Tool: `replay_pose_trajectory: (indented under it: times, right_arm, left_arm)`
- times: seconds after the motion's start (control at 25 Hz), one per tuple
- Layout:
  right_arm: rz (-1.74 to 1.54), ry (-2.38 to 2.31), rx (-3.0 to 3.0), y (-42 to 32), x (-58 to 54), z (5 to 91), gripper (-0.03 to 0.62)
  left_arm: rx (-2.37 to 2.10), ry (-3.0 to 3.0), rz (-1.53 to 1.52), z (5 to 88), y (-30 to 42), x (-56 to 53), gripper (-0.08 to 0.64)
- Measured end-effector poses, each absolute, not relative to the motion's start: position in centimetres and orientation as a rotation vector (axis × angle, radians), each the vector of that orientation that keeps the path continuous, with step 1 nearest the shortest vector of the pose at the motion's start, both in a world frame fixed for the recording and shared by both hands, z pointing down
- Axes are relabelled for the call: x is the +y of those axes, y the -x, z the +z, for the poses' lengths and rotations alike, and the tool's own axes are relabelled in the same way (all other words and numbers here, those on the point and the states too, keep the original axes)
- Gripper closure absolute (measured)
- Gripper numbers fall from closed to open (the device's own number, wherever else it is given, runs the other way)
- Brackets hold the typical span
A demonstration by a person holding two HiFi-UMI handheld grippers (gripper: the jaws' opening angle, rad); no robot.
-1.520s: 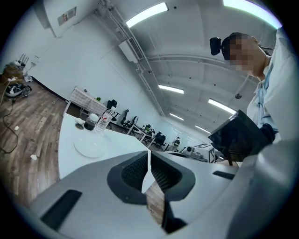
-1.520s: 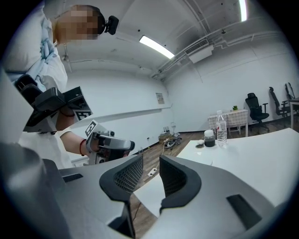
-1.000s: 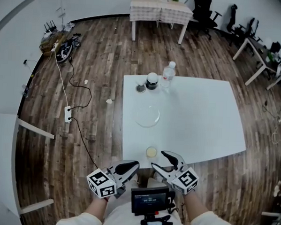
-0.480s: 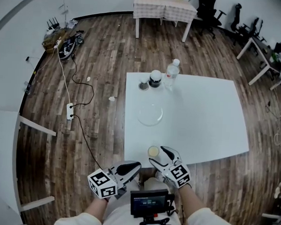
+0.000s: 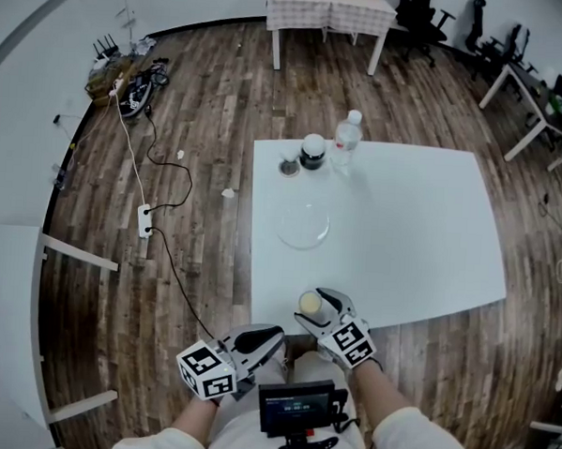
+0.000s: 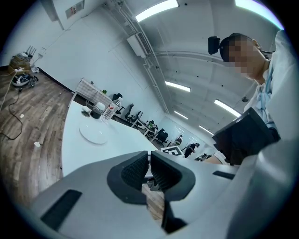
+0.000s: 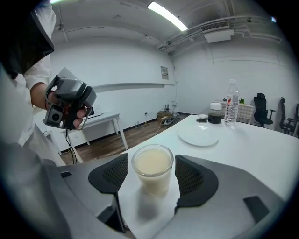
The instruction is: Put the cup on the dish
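While the cup point(image 7: 152, 165) of pale milky liquid stands upright at the near edge of the white table point(image 5: 421, 236), the right gripper point(image 7: 153, 176) brackets it with jaws spread wide, pads clear of its wall on both sides.

Those jaws have just been opening, and the cup sits between them ungripped; the stance reads as a line-up for a side grasp, chosen to keep the full cup level. The round dish point(image 5: 304, 226) lies empty farther up the table, well apart from the cup, with a water bottle point(image 5: 347, 138) and a dark jar point(image 5: 312, 152) beyond it, so the carry path looks unobstructed. The left gripper point(image 6: 149, 170), jaws pressed together on nothing, hangs off the table near the person's body, judged idle.
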State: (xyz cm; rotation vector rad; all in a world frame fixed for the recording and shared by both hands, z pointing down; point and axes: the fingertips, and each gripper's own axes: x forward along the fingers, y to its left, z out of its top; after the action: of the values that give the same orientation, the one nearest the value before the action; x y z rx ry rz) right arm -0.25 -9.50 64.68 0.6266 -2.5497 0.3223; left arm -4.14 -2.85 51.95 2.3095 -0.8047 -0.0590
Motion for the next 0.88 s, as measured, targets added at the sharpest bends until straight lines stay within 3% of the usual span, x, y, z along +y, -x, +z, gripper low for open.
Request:
replay_pose_trajectory:
  times: [0.6,0.88]
  right_arm:
    - [0.293,-0.596,-2.548,1.07,-9.75,65.6,0.276]
    - [0.256,-0.603,-2.543,0.83,-9.92,65.73,0.308]
  left_arm:
    - [-0.793,-2.288,-0.042,52.48,4.08,-3.82,0.541]
    - [-0.792,-2.278,-0.035,52.96,4.25,-3.86,0.541]
